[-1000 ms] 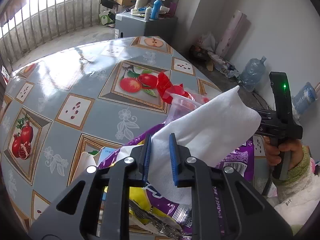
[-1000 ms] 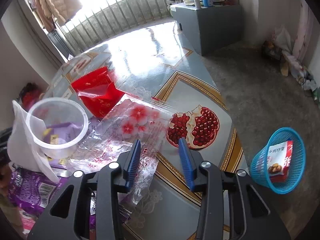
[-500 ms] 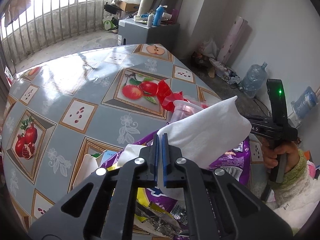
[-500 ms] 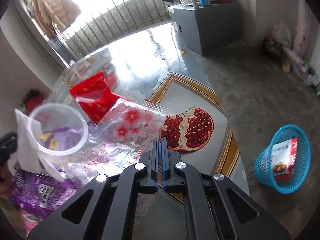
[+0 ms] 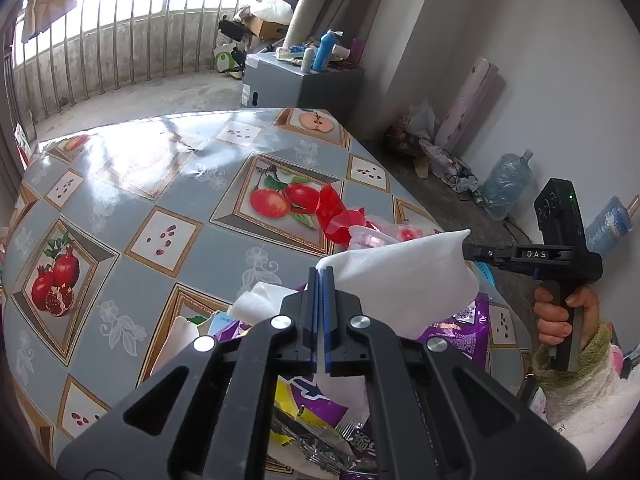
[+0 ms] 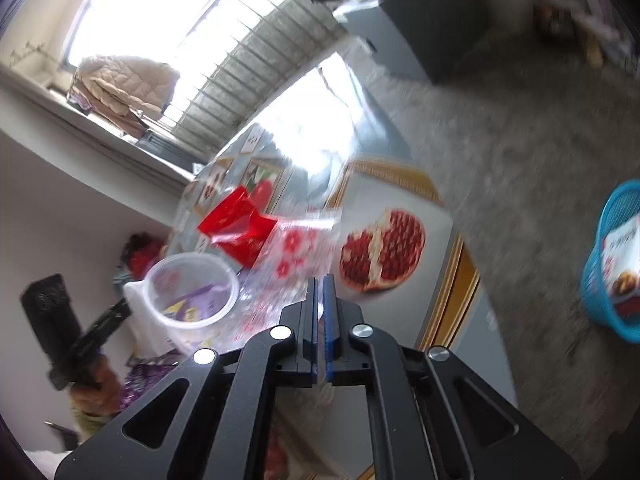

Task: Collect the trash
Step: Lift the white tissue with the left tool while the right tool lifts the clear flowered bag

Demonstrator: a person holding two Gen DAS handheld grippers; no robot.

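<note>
Between left gripper (image 5: 320, 276) jaws: white tissue (image 5: 404, 280) pinched; right gripper (image 6: 319, 284) apparently clamps clear wrapper (image 6: 296, 248).

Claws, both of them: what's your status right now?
Left claw shut on white tissue. Right claw shut on clear flowered wrapper. Blue basket on floor, path open.

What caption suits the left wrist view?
Left hand-held gripper shut on white tissue above littered fruit-print table.
</note>
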